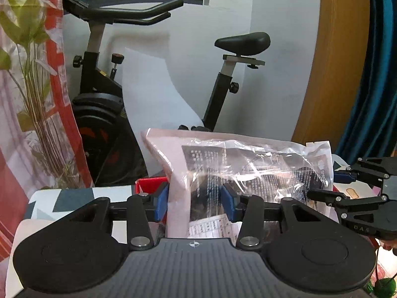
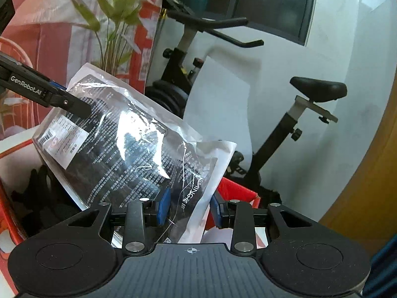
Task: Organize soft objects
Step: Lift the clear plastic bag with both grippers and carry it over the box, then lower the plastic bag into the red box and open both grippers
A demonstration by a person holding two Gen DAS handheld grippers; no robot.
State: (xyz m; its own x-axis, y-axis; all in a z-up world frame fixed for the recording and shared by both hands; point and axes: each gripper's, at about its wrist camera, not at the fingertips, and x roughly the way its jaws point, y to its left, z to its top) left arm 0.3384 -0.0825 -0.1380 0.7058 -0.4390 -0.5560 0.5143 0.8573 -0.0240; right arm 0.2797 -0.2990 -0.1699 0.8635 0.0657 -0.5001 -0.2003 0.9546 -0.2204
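Spanning both grips, the plastic packet (image 1: 238, 171) was held lengthwise between left hand-held gripper (image 1: 196, 202) and right hand-held gripper (image 2: 189, 207), each clenched on one end, above the red box (image 2: 235, 191).

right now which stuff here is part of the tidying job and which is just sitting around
Part of the job:
- plastic bag with dark contents, held up between the two grippers
- left gripper, at one end of the bag
- right gripper, at the other end
- red box below the bag

Just lying about:
- exercise bike
- potted plant
- blue curtain
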